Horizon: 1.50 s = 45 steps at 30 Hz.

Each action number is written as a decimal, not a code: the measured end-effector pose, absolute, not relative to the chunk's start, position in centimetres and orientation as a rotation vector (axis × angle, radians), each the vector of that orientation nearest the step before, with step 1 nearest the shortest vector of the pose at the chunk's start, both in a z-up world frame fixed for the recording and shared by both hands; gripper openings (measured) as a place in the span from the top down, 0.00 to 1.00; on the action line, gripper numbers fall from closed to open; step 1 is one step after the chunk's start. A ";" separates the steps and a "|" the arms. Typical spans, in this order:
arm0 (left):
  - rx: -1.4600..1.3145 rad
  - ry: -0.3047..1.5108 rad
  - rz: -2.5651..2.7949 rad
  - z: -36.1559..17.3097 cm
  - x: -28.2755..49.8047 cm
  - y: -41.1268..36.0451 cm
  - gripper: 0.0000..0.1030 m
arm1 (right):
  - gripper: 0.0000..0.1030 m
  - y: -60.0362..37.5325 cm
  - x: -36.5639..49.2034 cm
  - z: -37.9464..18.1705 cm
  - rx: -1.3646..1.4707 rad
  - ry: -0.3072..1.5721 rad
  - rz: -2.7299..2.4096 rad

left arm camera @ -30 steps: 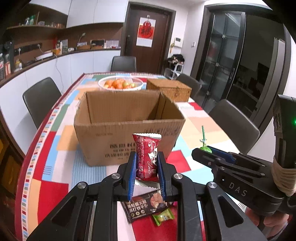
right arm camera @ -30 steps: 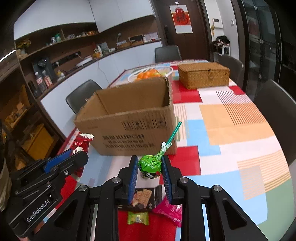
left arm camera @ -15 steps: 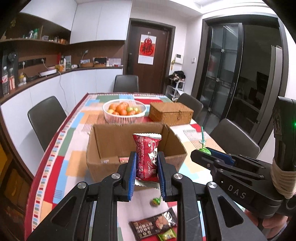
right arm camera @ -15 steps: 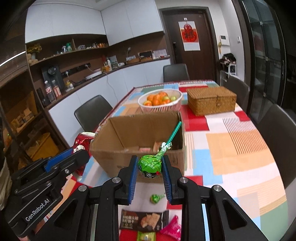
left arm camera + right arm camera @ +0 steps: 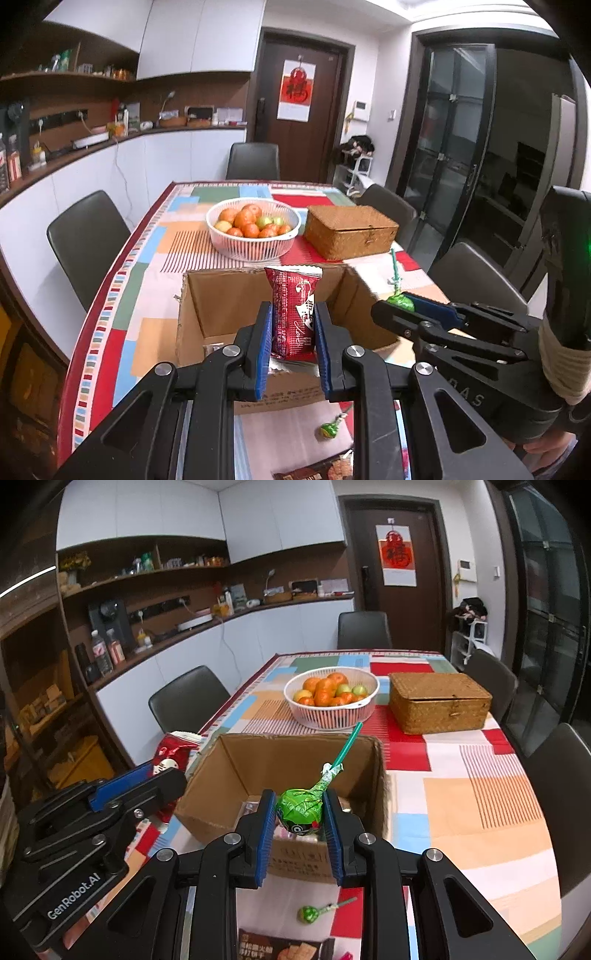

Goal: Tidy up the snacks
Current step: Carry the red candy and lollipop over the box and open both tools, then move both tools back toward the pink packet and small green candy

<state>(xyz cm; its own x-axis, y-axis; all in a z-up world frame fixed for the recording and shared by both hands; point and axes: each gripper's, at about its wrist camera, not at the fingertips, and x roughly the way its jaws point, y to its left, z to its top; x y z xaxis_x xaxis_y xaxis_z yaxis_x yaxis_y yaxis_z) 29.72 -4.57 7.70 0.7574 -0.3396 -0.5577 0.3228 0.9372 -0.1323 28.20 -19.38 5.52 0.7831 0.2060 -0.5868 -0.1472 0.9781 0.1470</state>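
Left wrist view: left gripper (image 5: 292, 341) pinches upright red foil snack packet (image 5: 293, 314) above open brown cardboard box (image 5: 218, 314); right gripper (image 5: 300, 821) clamps green-wrapped lollipop (image 5: 300, 810) over the same box; a second green lollipop (image 5: 309, 912) lies on the patchwork tablecloth (image 5: 480, 812).

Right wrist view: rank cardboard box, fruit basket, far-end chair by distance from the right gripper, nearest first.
From the right gripper, shut on a green lollipop:
1. Cardboard box, directly ahead, just beyond the fingertips.
2. Fruit basket, behind the box, mid-table.
3. Far-end chair, at the table's far head, by the door.
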 end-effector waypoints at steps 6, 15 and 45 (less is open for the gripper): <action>-0.030 0.682 -0.344 5.9 33.1 -4.3 0.78 | 0.74 -18.9 31.7 4.6 0.063 0.695 0.196; 0.007 0.771 -0.264 3.5 36.6 -4.1 0.72 | 0.74 -18.2 35.2 2.6 0.019 0.774 0.174; 0.093 0.667 -0.453 3.9 20.6 -6.4 0.55 | 0.42 -21.0 20.4 2.7 -0.051 0.687 0.190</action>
